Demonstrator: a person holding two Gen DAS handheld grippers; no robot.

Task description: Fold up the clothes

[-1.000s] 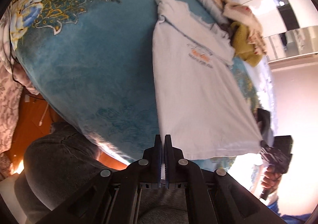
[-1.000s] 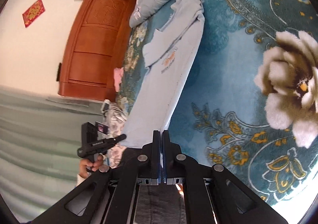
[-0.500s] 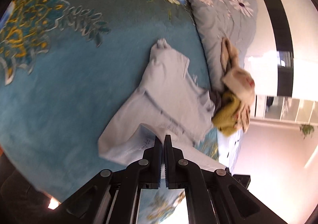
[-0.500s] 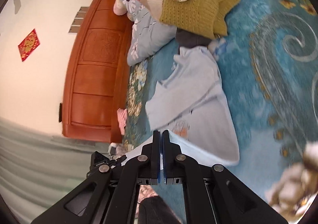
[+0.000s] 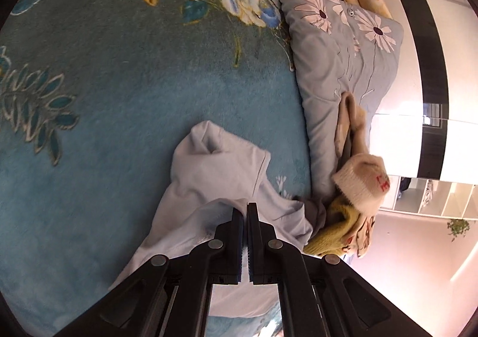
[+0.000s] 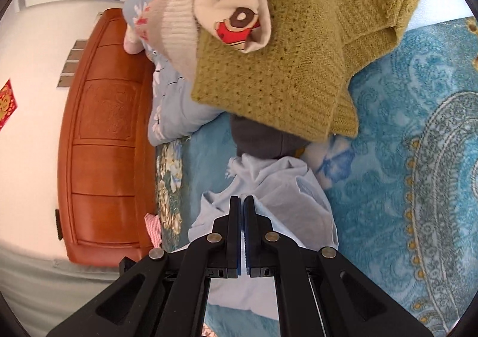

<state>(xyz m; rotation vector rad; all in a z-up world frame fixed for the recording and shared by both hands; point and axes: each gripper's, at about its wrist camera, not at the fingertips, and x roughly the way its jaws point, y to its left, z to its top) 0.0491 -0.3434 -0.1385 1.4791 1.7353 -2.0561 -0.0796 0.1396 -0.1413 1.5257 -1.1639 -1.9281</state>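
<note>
- Both my grippers are clamped shut on cloth: left gripper [image 5: 244, 210] has a raised ridge of the pale blue T-shirt [image 5: 209, 169] running into its fingers; right gripper [image 6: 242, 204] has the same shirt [image 6: 277, 187] bunched at its tips.
- Blue pad edges show in the slit on both sides; whether cloth sits deep in it I can't tell.
- Shirt lies on the teal floral bedspread [image 5: 119, 82], partly doubled over itself. Left view: a folded-in sleeve or collar end is the far tip, and the body runs near, under my fingers.
- Key relation: the shirt's long axis runs near-to-far, straight along both finger lines. The free far end lies ahead of both grippers, and held cloth is at the near end.
- Far end nearly touches the heap of other clothes: mustard knit sweater [image 6: 298, 53], cream printed garment [image 6: 227, 2], dark grey piece [image 6: 260, 139], against the daisy pillow [image 5: 337, 62].
- Judgement: mid-fold, with the held edge carried towards the far end. Neither hand is clearly nearer; they look level across the shirt's width.
- Risk: dragging into the heap.
</note>
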